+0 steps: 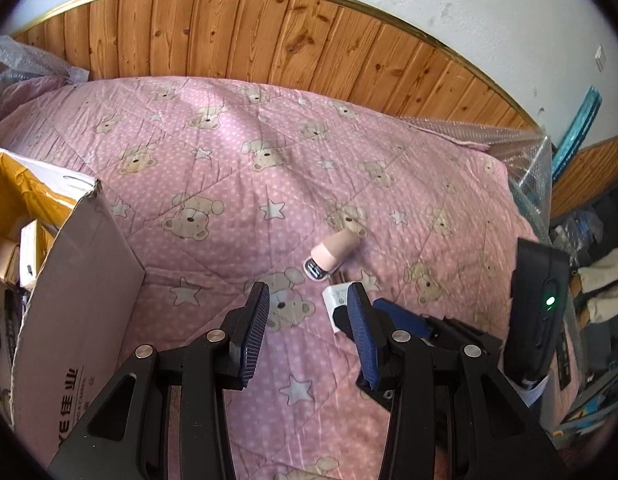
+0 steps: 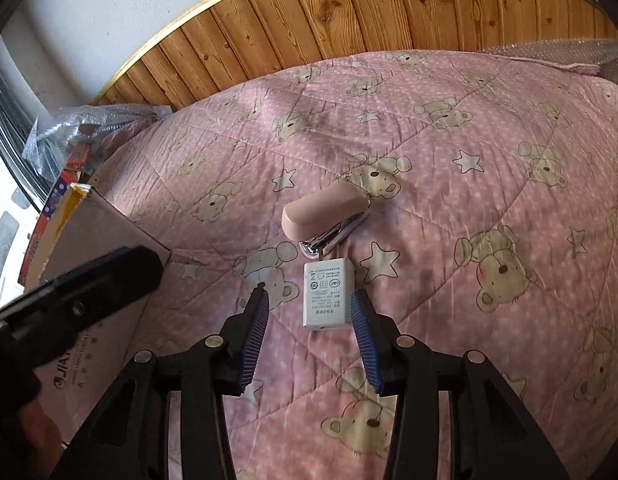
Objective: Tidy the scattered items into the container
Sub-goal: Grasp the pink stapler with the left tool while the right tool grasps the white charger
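Note:
A pink stapler (image 2: 325,214) and a white charger plug (image 2: 325,298) lie close together on the pink bear-print quilt (image 2: 469,140). My right gripper (image 2: 309,300) is open, its fingers on either side of the charger, which sits nearer the right finger. My left gripper (image 1: 307,296) is open and empty above the quilt, left of the charger (image 1: 335,300) and the stapler (image 1: 333,254). The right gripper's blue pads (image 1: 405,316) show behind my left gripper's right finger. The cardboard box (image 1: 81,280) stands at the left with several small boxes inside.
A wood-panelled wall (image 1: 269,36) runs behind the bed. Bubble wrap (image 1: 517,144) lies at the quilt's far right corner and more (image 2: 77,124) at the far left. Clutter (image 1: 589,280) sits on the floor to the right. The left gripper's body (image 2: 69,300) crosses the right wrist view.

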### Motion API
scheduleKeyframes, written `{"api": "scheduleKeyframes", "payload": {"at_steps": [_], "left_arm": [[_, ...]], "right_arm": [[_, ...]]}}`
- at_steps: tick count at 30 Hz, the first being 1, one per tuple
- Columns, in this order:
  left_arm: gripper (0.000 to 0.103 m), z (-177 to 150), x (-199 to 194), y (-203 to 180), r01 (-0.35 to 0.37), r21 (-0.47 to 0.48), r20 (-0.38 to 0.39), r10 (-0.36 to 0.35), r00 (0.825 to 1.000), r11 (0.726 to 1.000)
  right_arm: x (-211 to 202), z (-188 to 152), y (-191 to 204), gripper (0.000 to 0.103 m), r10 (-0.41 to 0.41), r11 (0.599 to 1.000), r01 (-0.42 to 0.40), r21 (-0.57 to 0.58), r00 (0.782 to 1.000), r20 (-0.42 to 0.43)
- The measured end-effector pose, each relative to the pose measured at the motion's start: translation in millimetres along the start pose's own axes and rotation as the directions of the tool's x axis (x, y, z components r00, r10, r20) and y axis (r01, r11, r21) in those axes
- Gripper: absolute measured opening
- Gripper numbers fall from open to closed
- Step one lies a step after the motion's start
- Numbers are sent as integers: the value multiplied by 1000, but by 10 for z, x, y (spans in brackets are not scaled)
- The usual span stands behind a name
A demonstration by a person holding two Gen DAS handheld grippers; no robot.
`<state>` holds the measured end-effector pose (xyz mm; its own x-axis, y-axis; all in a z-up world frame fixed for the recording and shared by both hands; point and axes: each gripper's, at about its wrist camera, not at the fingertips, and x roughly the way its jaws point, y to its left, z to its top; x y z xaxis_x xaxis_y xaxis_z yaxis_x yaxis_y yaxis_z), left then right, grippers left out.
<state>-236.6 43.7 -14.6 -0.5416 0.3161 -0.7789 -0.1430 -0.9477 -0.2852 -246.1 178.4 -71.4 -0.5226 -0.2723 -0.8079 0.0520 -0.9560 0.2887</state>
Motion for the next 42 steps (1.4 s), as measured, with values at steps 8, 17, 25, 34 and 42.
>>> {"api": "scheduleKeyframes", "payload": {"at_steps": [8,17,25,34,42], "left_arm": [[44,123,590,-329,23,125,-78,-13,997,992],[27,242,1176,-474,-93,241,-57,109,992,966],[15,280,1103,-514,24,222,-114,2,993,975],[55,315,1035,-613,-42,225,-27,49,998,974],[55,265,1293,-952,30,304,-101,1,995,952]], "right_arm": [[80,-20,-286,34,27,999,-27,29,1000,7],[-200,-198,-785,33,40,982,-46,185,999,36],[-241,-250,-892,33,61,975,-69,212,997,41],[-281,-315,-946,33,80,970,-88,228,996,46],[-271,-321,-1018,34,87,967,-95,237,995,44]]}}
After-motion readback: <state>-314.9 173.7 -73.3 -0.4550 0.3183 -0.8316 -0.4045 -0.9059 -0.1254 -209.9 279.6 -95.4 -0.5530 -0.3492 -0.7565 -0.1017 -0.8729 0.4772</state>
